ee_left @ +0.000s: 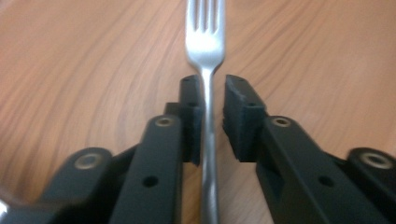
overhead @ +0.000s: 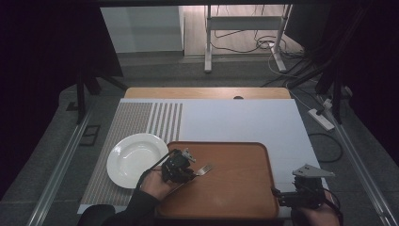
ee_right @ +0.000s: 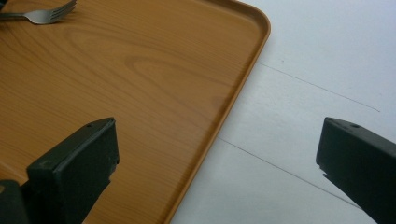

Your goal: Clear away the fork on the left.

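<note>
Fork (ee_left: 205, 42) sits between the pads of my left gripper (overhead: 188, 172), its handle running down the narrow slot between the two black jaws and its tines pointing away from me. The jaws are drawn in tight on the handle: one pad lies flat against it, the other just beside it with a thin sliver of gap on that side in the left gripper view, so I count it as clamped. In the high view the fork pokes out to the right of that gripper, over the near-left part of the wooden tray (overhead: 235, 188). Whether the tines touch the tray I cannot tell.

My left hand (overhead: 157, 186) comes in from the near edge, at the tray's left rim. Just to the left of it a white plate (overhead: 129, 160) lies on a striped placemat (overhead: 136, 117), touching or nearly touching the tray's far-left corner.

My right gripper (overhead: 288, 197) rests at the tray's near-right corner, well apart from the fork. Its jaws stand wide with nothing between them; in the right gripper view one hangs over the tray's wood, the other over the white worktop (ee_right: 322, 56). The fork shows small at the far left of that view.
</note>
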